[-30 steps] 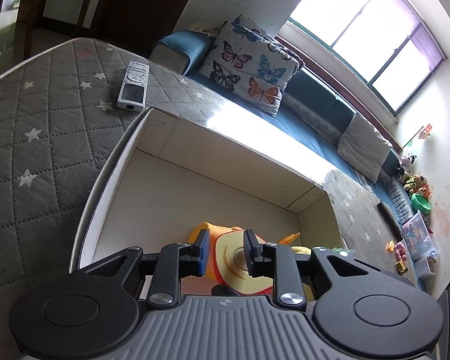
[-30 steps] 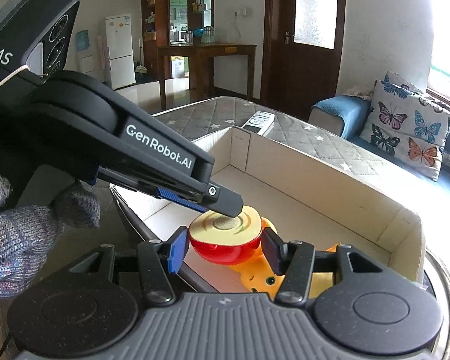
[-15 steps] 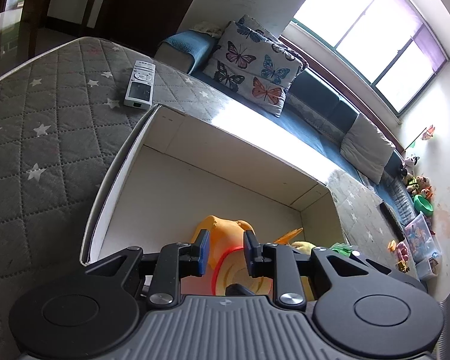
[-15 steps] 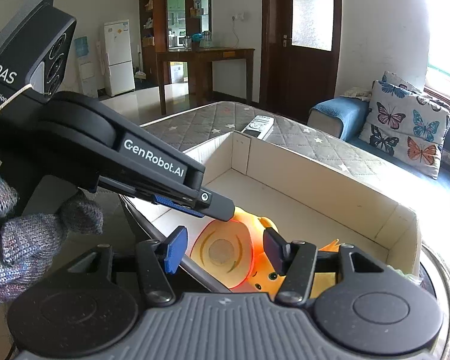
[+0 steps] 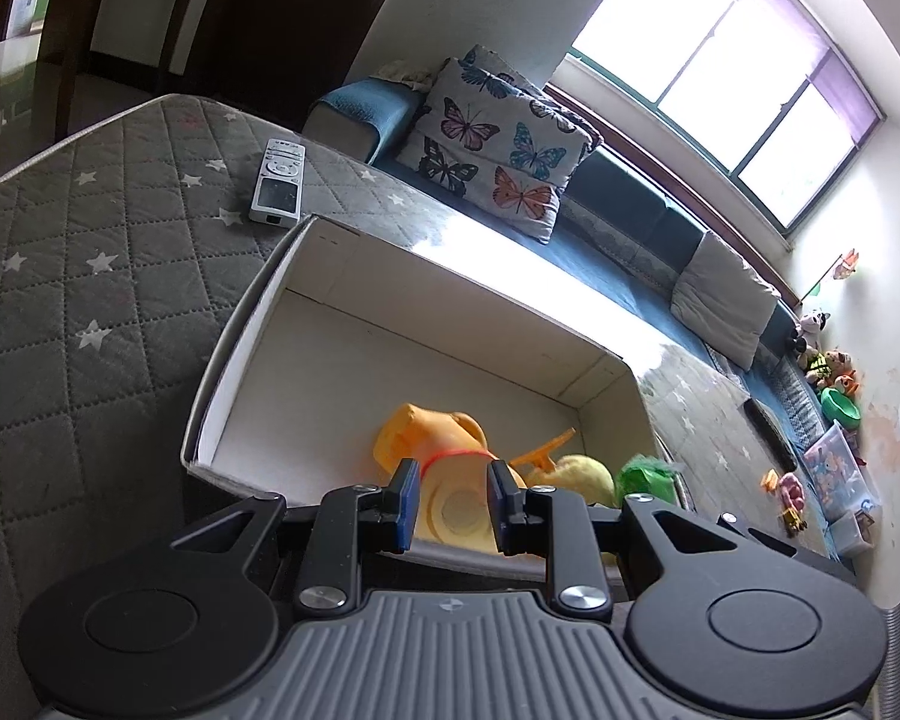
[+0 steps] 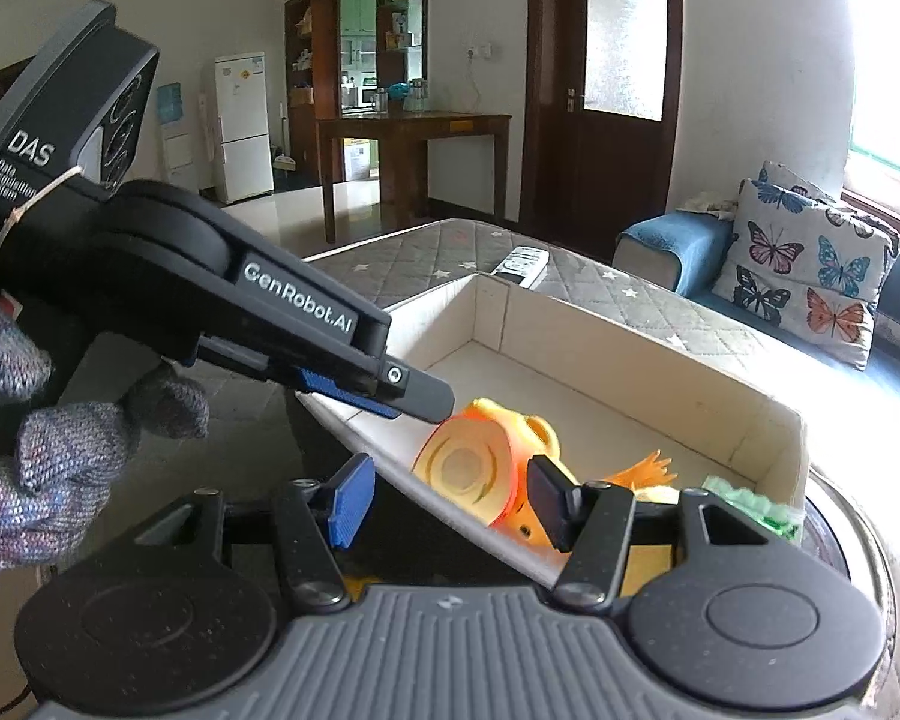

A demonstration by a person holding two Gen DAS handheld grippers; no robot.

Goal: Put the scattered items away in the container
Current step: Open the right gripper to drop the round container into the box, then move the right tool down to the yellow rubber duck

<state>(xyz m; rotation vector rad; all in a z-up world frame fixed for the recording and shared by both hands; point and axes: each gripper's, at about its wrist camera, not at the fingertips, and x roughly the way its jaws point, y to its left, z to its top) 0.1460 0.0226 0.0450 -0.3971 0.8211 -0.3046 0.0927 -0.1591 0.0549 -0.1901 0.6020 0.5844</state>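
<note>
Now the apple half (image 6: 471,468) lies in the box (image 6: 630,360), between the spread right claw (image 6: 450,498) tips.

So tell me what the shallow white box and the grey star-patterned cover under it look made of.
Shallow white box: likely matte cardboard, with thin walls and folded flap seams at the corners. Grey star-patterned cover: quilted fabric, judging by its diamond stitch lines and soft puffed surface.

The apple half (image 6: 468,468) has tipped into the box (image 6: 630,372) as both tongs pulled back, right tongs (image 6: 450,504) widening
</note>
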